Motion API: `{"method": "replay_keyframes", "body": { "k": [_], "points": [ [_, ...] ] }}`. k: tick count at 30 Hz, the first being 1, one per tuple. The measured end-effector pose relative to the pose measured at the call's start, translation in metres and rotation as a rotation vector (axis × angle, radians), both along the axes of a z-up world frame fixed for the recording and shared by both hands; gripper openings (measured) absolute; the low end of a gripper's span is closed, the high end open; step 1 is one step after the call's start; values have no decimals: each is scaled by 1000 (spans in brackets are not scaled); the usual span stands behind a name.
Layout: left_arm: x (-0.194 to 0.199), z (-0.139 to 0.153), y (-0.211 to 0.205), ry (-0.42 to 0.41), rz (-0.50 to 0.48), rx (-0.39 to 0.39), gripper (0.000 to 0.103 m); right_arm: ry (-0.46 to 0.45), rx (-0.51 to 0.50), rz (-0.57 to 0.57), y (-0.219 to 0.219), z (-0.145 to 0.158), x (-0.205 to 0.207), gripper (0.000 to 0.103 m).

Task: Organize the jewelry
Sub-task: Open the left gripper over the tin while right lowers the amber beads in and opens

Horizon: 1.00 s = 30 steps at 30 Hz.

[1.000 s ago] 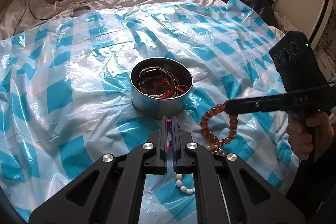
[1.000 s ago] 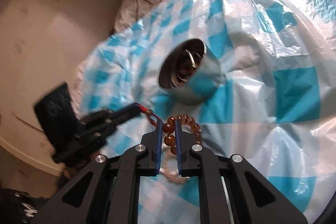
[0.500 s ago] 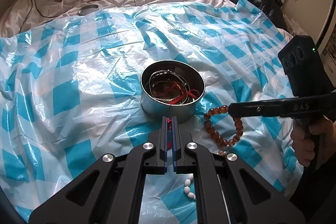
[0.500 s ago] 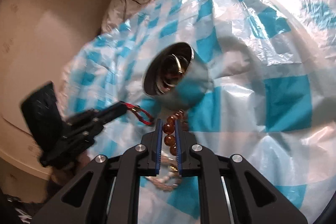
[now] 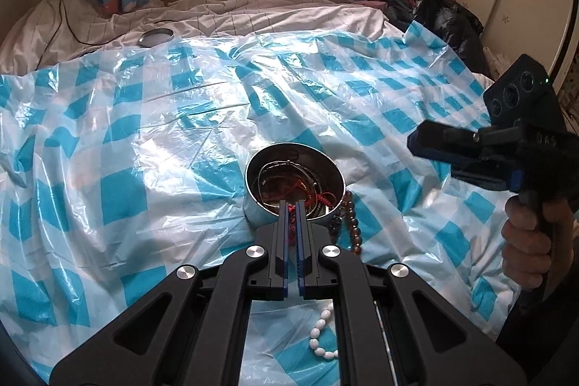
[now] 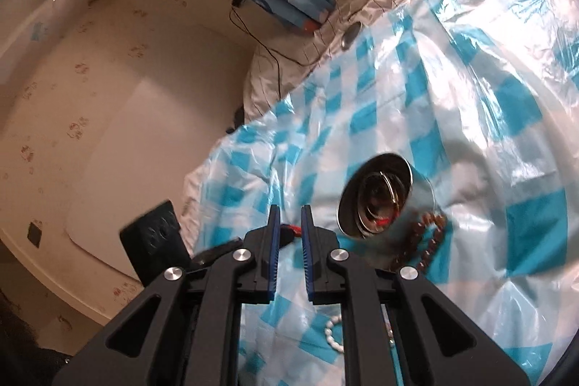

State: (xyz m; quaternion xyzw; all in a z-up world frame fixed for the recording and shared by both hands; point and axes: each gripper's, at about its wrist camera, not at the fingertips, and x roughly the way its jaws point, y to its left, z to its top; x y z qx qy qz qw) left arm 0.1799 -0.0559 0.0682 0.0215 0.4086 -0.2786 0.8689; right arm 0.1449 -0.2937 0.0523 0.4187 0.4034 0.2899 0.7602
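Where tin (image 5: pixel 295 183) sits, left gripper (image 5: pixel 292 205) overlaps.

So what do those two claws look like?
Both are black plastic. The left claw has two flat black fingers lined with blue pads, on arms joined by round silver bolts. The right claw looks the same and has a black box on top, with three round holes and a tiny green light.
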Motion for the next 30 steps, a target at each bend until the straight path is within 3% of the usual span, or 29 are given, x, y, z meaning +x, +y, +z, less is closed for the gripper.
{"method": "replay_keyframes", "body": {
  "k": [1, 4, 6, 8, 12, 16, 17, 18, 19, 21, 24, 30],
  "points": [
    [1, -1, 1, 2, 2, 2, 3, 20, -47, 0, 1, -1, 2, 14],
    [2, -2, 2, 5, 6, 1, 3, 94, -244, 41, 12, -9, 6, 49],
    [4, -2, 4, 6, 7, -3, 3, 105, -355, 87, 25, -17, 6, 53],
    [5, -3, 5, 10, 8, -5, 3, 106, -511, 121, 42, -27, 5, 63],
    [5, -5, 2, 15, 1, 1, 3, 139, -639, 127, 67, -54, 12, 67],
    [6, -6, 2, 16, -1, 4, 3, 72, -838, 185, 94, -67, 16, 68],
    [6, -6, 2, 15, 1, 4, 3, 70, -848, 186, 94, -67, 16, 54],
    [7, -6, 3, 15, 3, 2, 3, 88, -825, 186, 88, -67, 17, 29],
    [7, -6, 4, 14, 6, 0, 3, 101, -795, 184, 83, -67, 18, 22],
    [8, -5, 6, 14, 10, -4, 3, 123, -701, 169, 70, -68, 19, 21],
    [8, -2, 8, 7, 13, -10, 3, 147, -522, 116, 41, -63, 18, 12],
    [9, 3, 10, -5, 25, -23, 3, 82, -249, 17, 7, -36, 14, 12]
  ]
}}
